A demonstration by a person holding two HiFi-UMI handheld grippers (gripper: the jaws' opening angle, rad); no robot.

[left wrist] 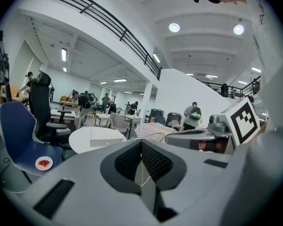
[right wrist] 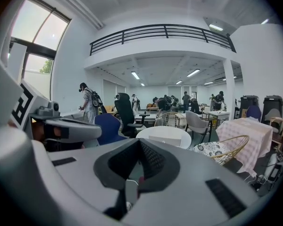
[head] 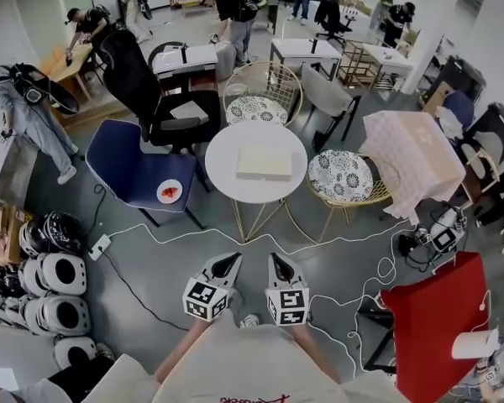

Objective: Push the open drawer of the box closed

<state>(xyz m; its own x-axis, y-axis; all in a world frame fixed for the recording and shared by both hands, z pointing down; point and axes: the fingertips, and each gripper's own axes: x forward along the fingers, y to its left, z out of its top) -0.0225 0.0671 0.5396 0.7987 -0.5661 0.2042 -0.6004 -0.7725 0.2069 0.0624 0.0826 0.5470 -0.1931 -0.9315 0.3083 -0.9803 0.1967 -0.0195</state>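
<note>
Left tool [head: 234, 259], right tool [head: 274, 259] closed, empty; flat, seemingly smooth white box [head: 264, 163] ahead

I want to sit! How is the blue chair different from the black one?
The blue chair has no armrests; the black office chair has armrests and a tall back. The blue chair holds a plate of red food; the black office chair a flat pale thing. Both stand beside the round white table.
</note>
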